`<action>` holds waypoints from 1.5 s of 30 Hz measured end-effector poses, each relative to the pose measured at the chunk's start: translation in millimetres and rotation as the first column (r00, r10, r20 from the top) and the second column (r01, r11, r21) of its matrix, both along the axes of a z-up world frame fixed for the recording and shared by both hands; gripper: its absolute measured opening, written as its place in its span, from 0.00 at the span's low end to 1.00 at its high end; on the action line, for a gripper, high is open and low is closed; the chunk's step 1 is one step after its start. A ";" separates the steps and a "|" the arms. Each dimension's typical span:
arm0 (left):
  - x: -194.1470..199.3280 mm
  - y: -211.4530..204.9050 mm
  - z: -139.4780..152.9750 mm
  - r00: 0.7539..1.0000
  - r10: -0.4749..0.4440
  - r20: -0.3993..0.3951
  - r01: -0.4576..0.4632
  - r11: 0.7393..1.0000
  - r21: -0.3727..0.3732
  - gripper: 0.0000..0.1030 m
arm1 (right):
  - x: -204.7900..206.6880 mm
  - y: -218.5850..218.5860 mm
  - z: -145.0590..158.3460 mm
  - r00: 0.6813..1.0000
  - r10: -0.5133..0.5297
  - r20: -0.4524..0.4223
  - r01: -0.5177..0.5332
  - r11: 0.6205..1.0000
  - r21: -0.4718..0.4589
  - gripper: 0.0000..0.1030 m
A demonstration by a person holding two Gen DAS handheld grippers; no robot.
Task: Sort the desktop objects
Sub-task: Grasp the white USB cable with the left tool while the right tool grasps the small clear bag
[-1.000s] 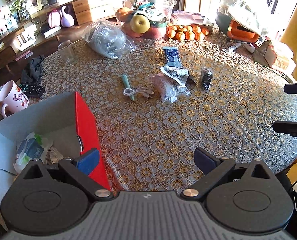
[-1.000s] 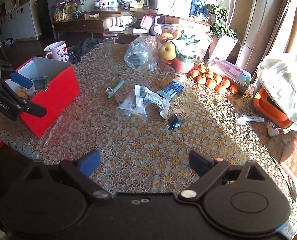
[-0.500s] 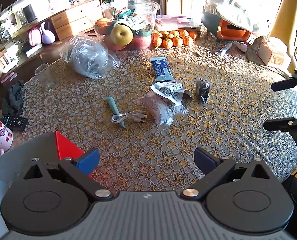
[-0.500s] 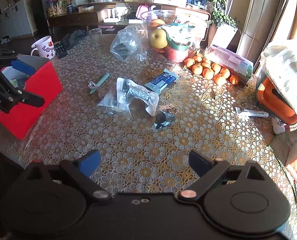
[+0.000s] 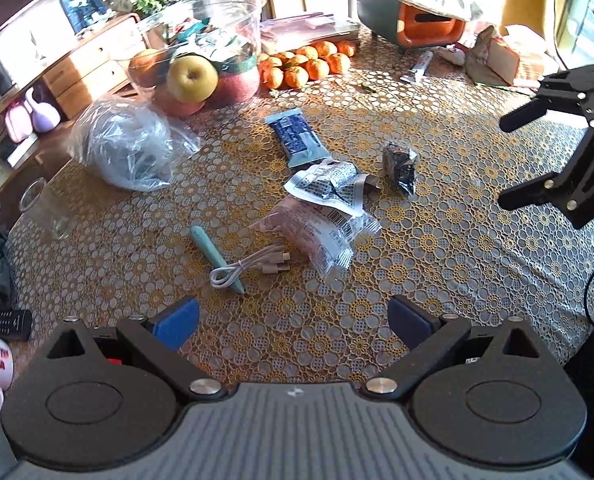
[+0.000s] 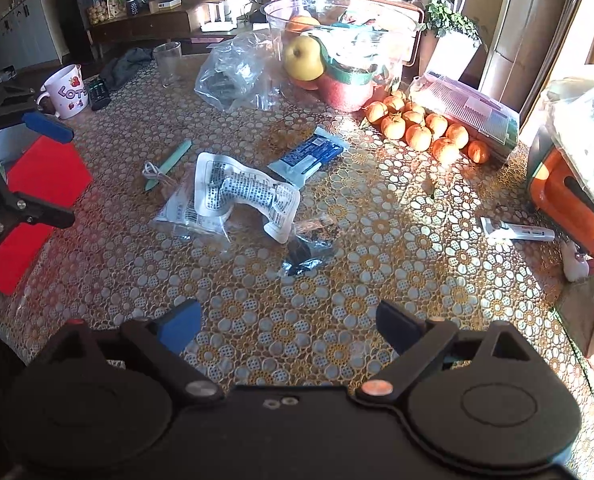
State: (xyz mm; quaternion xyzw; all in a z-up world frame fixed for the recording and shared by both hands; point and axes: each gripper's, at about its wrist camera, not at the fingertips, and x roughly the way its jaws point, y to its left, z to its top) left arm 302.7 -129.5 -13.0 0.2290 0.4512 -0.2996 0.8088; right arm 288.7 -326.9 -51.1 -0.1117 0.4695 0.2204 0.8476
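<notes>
Both grippers hover over the lace-patterned table (image 5: 437, 280), and nothing is held. The left gripper (image 5: 293, 316) has its fingers spread wide and empty; the right gripper (image 6: 289, 320) has its fingers just as wide and just as empty.

The clutter sits in a tight knot mid-table. The slim mint-green pen (image 5: 213, 254) lies nearest the left fingers, just beyond them and a little left of centre, with the coiled white charging cable (image 5: 253, 266) draped across its near end. That is the trap: close on the pen and the cable may ride up with it, or snag and drag.

Right of the cable lies a clear plastic packet with pinkish contents (image 5: 317, 232), and a white printed pouch (image 5: 329, 186) overlaps its far edge. Slick film on slick film, so a pinch there could slide off or lift two at once.

From the right wrist view, the small crinkled black packet (image 6: 309, 250) lies straight ahead of the fingers, apart from them with bare table between. It is low and flat, so the fingers could scrape the cloth or skate over it.

The blue rectangular wrapper (image 6: 307, 154) lies farther back. The red cardboard box (image 6: 37, 200) sits at the near left, close beside the left gripper, which a careless swing could clip.
</notes>
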 end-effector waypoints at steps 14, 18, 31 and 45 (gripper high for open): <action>46.0 -2.2 -36.6 0.996 -0.079 -0.045 0.079 0.997 -0.002 0.97 | 38.7 8.7 -21.7 0.999 0.019 -0.027 -0.020 0.999 -0.039 0.89; 54.6 -1.5 -43.3 0.996 -0.073 -0.050 0.072 0.997 -0.010 0.97 | 47.8 10.2 -29.1 0.999 0.018 -0.036 -0.020 0.999 -0.040 0.88; 69.4 -12.8 -59.4 0.988 -0.146 -0.040 0.148 0.989 0.029 0.83 | 68.7 19.7 -52.5 0.998 0.034 -0.053 -0.037 0.998 -0.048 0.88; 76.6 -21.9 -75.9 0.973 -0.215 -0.081 0.220 0.973 0.072 0.67 | 83.7 25.7 -64.2 0.998 0.033 -0.054 -0.036 0.998 -0.053 0.79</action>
